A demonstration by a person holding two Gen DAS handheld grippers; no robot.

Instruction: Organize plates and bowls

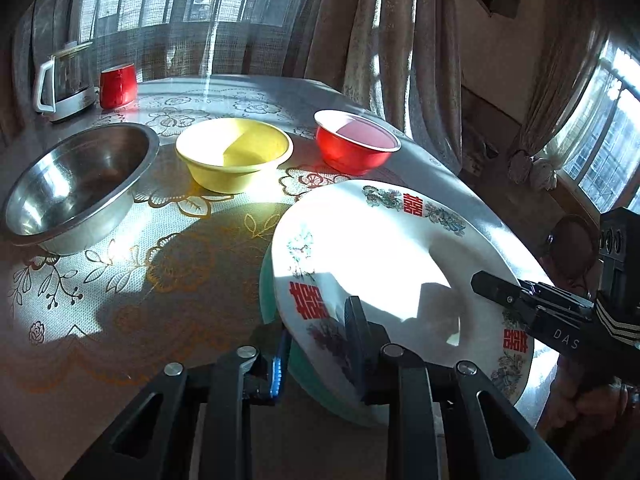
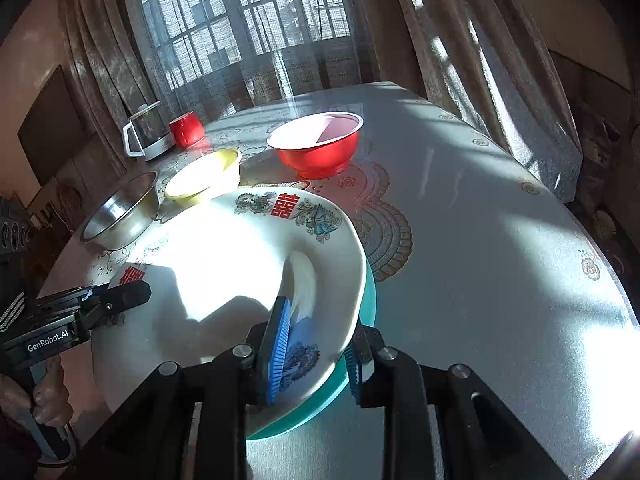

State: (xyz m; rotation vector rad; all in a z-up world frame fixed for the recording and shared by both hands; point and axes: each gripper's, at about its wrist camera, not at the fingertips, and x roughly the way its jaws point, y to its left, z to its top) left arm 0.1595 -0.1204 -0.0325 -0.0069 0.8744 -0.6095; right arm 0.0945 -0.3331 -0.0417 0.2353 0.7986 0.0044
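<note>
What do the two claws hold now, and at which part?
Both hold the white plate with the teal plate under it: left claw and right claw at opposite rims.

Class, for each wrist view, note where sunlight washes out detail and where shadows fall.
Left wrist view: glare bleaches the white plate centre; the gripper shadows darken its near part. Right wrist view: the same plate is blown out, and the tablecloth glares at right.
</note>
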